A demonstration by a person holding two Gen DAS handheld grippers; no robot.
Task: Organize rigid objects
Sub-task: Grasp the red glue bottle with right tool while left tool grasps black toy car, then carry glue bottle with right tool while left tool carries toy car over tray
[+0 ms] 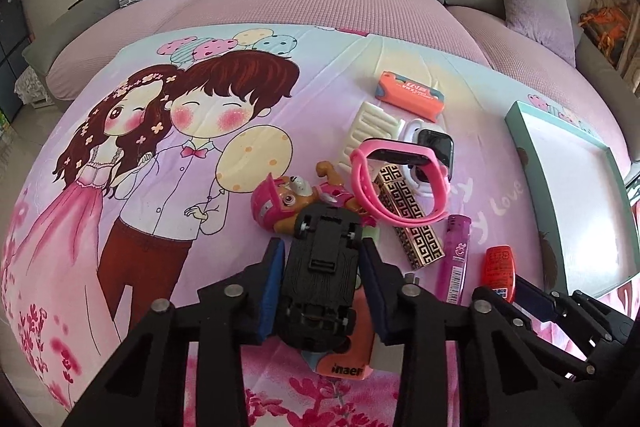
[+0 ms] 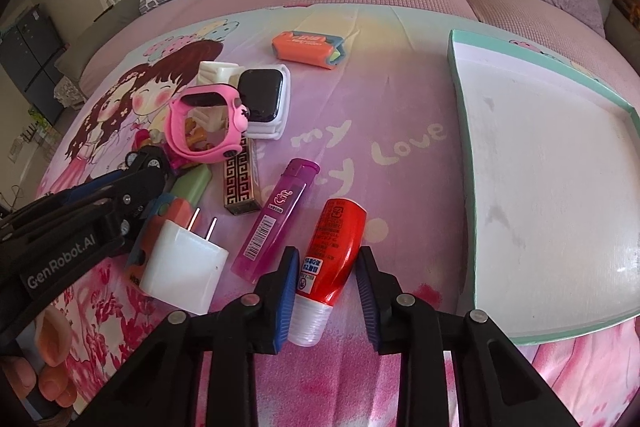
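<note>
Left wrist view — left gripper (image 1: 322, 283) pinching an upturned black plastic toy car (image 1: 320, 279).
Right gripper (image 2: 326, 287) flanks a red labelled bottle (image 2: 326, 251) — contact unclear; "GenRobot.AI" marks the left gripper; "my Love" on the cartoon bedsheet (image 2: 380, 143).

Tray (image 2: 552, 163) bare; clutter (image 2: 224, 131) crowds left; middle cloth (image 2: 384, 99) free.

Both wrist cameras look steeply down, close over the bedspread (image 1: 168, 211), sharing the red bottle (image 2: 334, 245).
</note>
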